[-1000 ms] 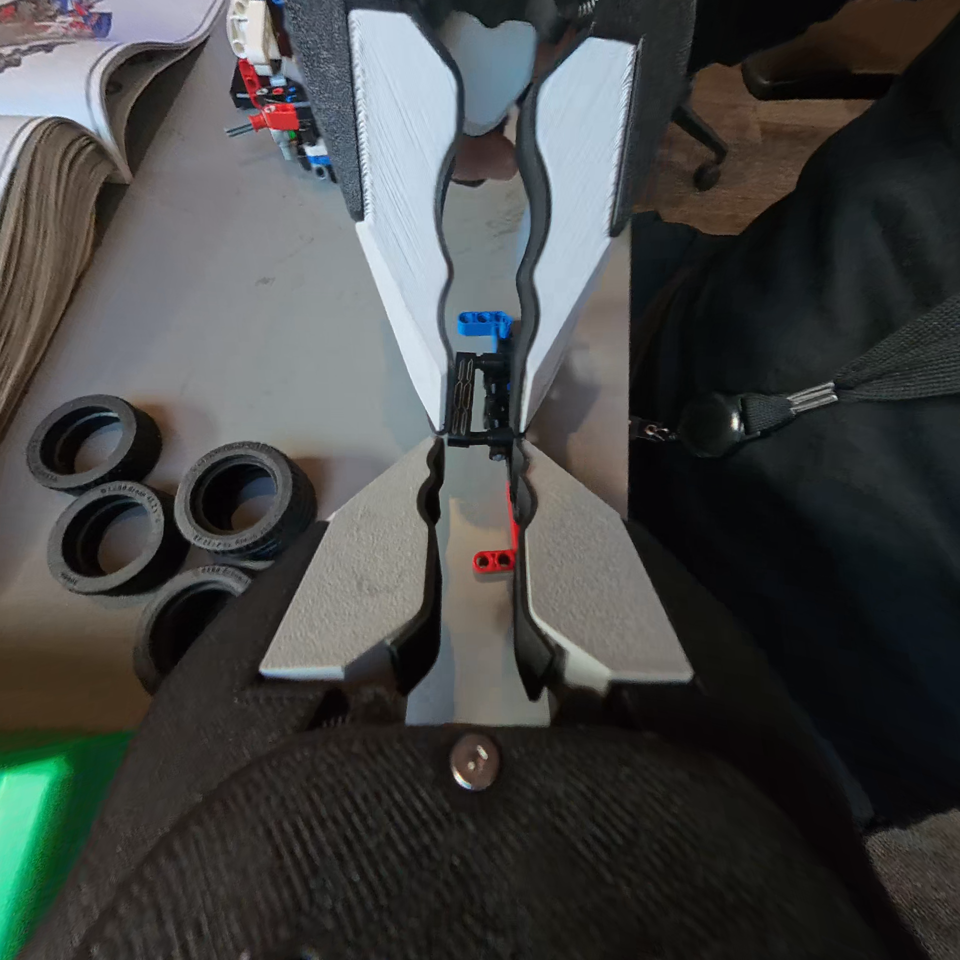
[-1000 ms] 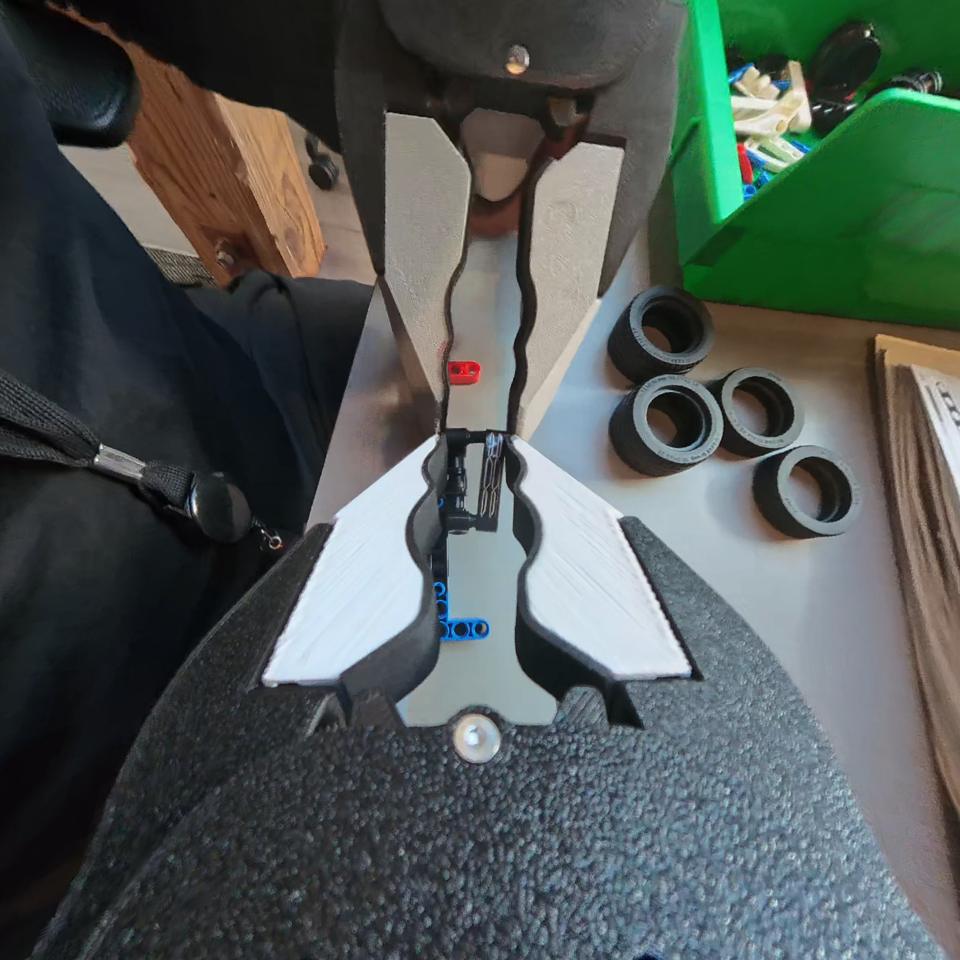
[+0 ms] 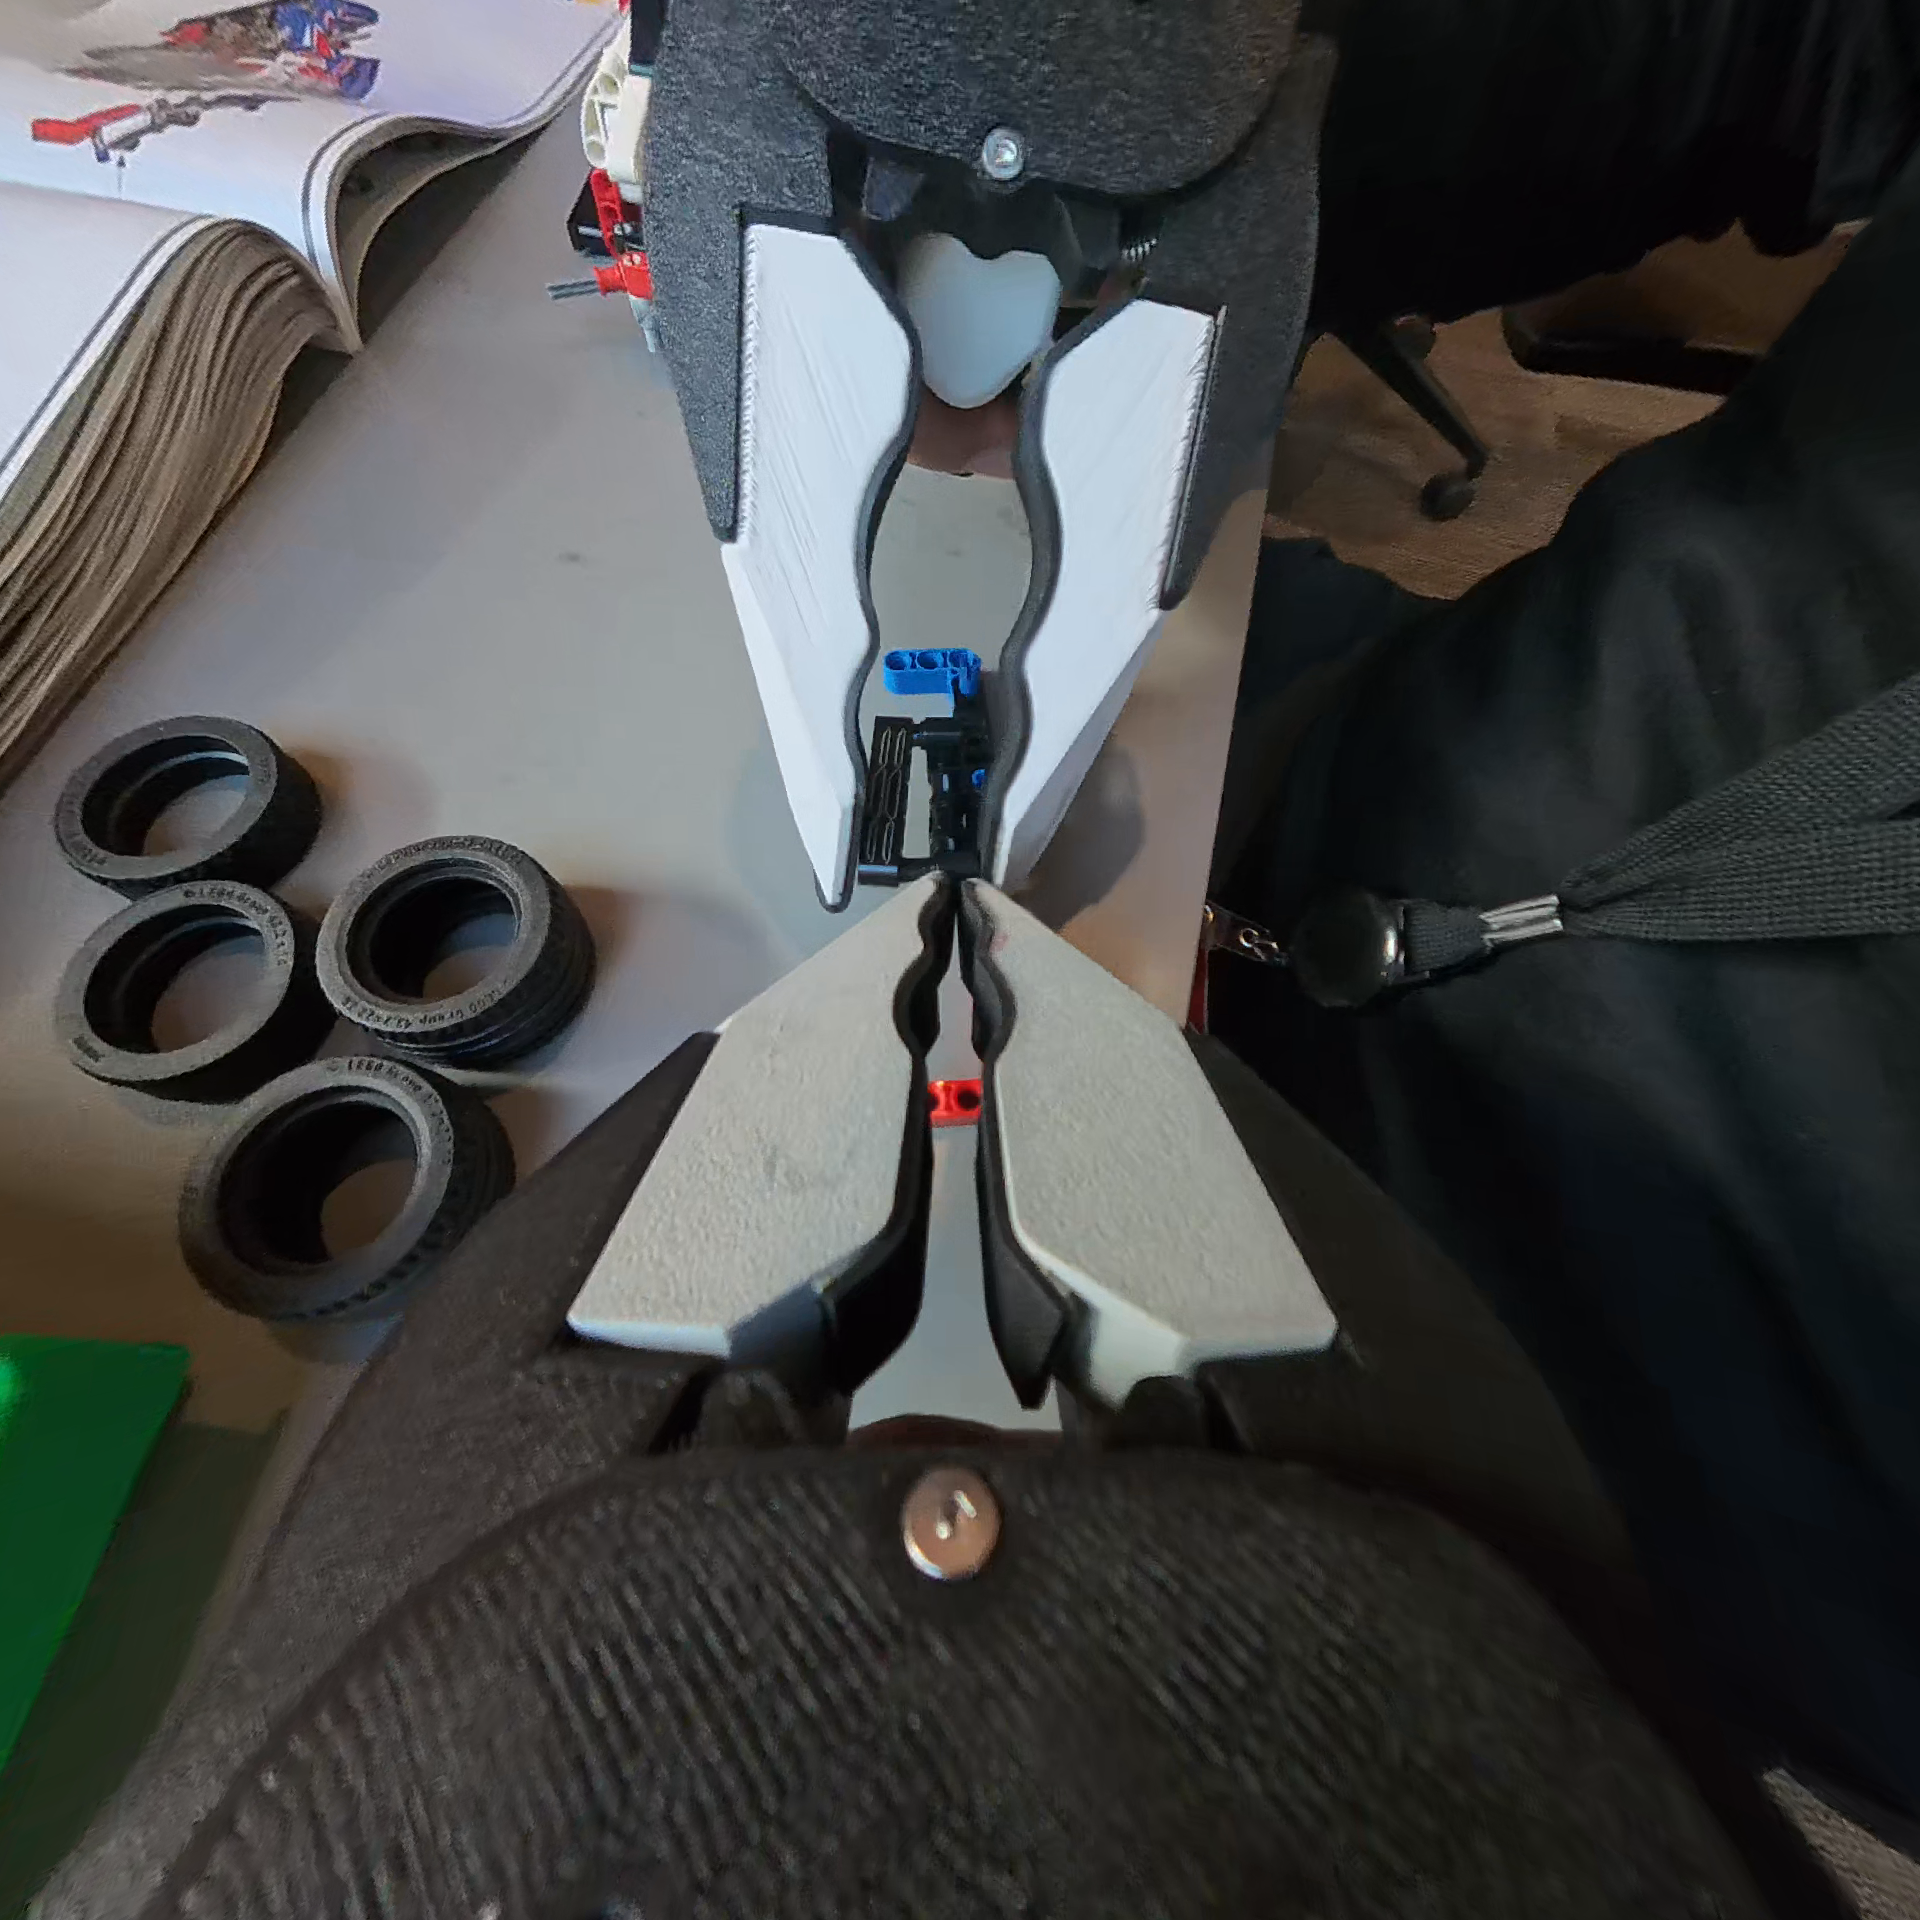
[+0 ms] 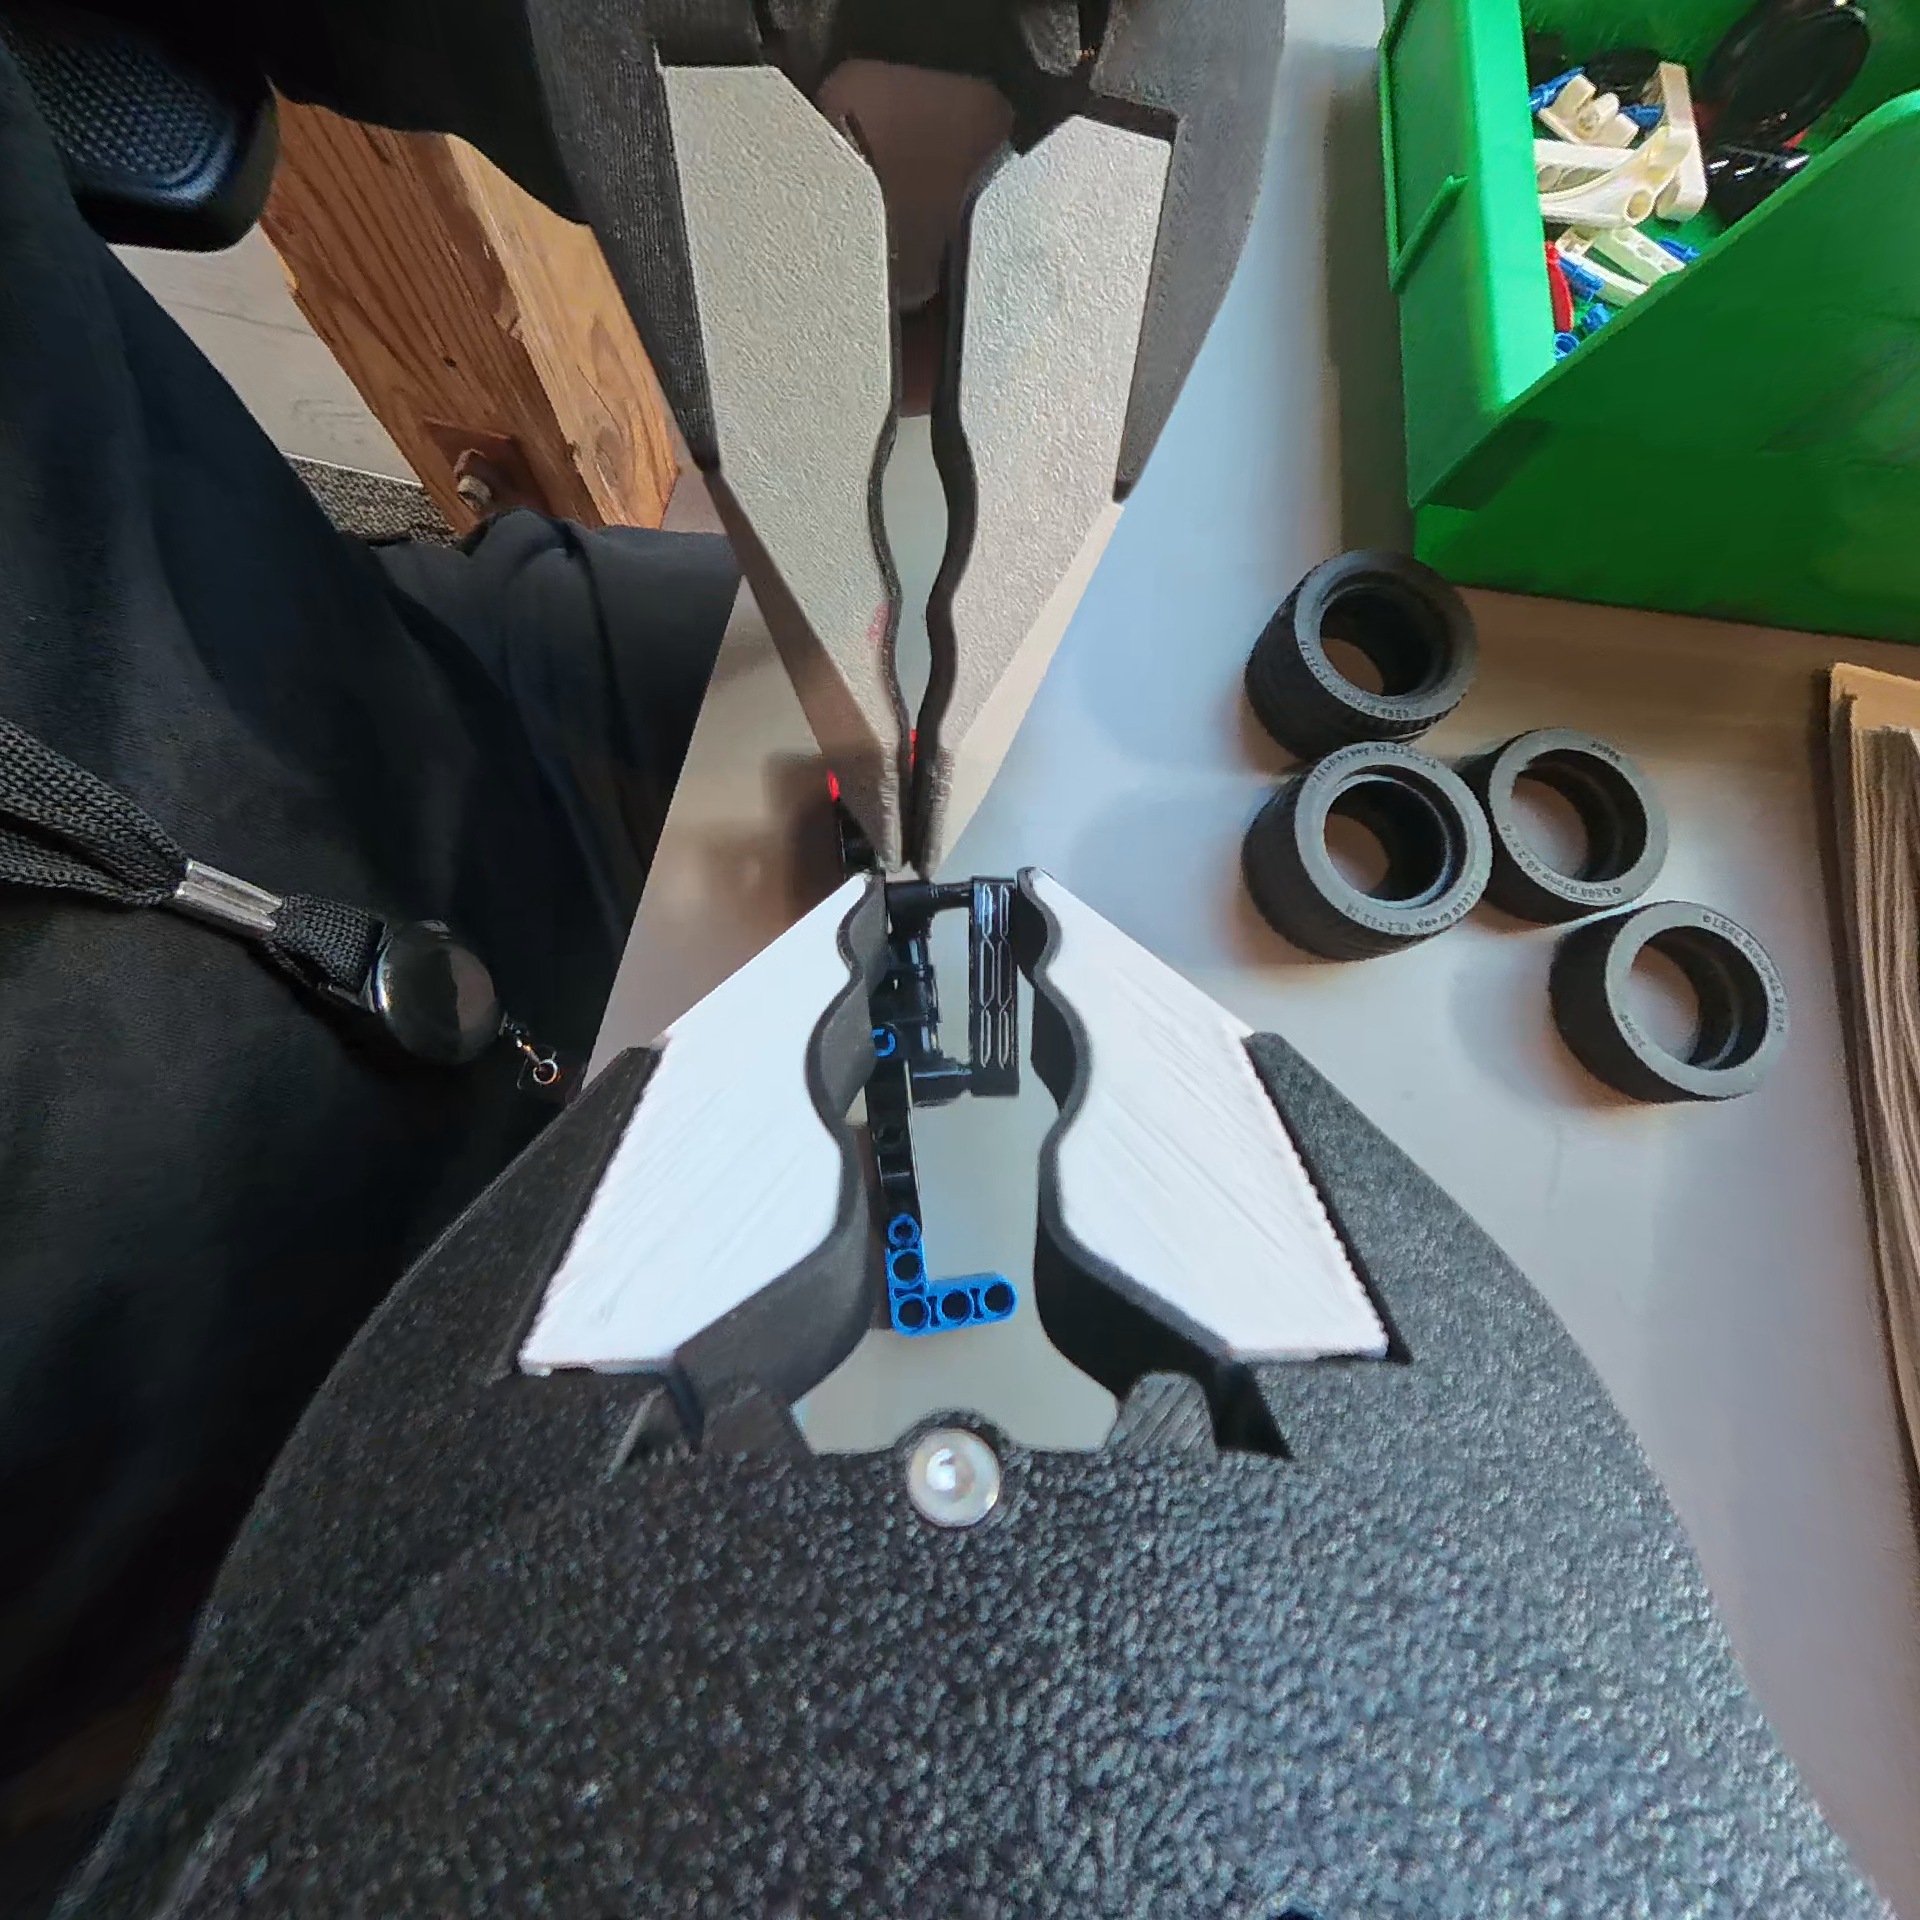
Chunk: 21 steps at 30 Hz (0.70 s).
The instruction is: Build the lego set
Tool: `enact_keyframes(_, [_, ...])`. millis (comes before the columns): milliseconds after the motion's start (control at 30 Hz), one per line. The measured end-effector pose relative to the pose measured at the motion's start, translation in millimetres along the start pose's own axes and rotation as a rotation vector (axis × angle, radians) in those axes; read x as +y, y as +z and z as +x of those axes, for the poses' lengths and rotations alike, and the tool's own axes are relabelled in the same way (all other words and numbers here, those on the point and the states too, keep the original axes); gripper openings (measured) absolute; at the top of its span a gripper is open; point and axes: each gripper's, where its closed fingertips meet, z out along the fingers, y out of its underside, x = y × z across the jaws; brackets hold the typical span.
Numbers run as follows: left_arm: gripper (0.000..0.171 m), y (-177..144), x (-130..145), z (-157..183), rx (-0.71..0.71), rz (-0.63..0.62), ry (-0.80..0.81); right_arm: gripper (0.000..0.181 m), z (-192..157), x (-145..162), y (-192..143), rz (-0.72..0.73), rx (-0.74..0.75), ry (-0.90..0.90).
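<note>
Office: grey desk (image 3: 436, 623) (swivel-chair base (image 3: 1444, 436) behind).

Not much readable stuff here. The four black tyres (image 3: 454, 951) had small raised lettering moulded around their sidewalls, a maker's mark and what looked like size numbers, sharpest on the two nearest the left gripper's camera and also visible from the right wrist view. The open instruction booklet (image 3: 156, 343) showed only coloured printed pictures of the model; any print on that page was too small to make out. The black lego panel (image 4: 995, 977) had just a line pattern, no letters I could tell.
</note>
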Motion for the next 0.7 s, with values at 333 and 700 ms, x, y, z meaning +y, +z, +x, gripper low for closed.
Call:
enact_keyframes(333, [0.0, 1.6, 2.1, -3.8, -0.041, -0.018, 0.023, 0.024, -0.1, 0.1, 0.5, 0.015, -0.01, 0.005])
enact_keyframes(700, [0.0, 2.0, 1.0, -5.3, -0.012, -0.02, 0.015, 0.023, -1.8, -0.2, 0.2, 0.044, -0.021, 0.006])
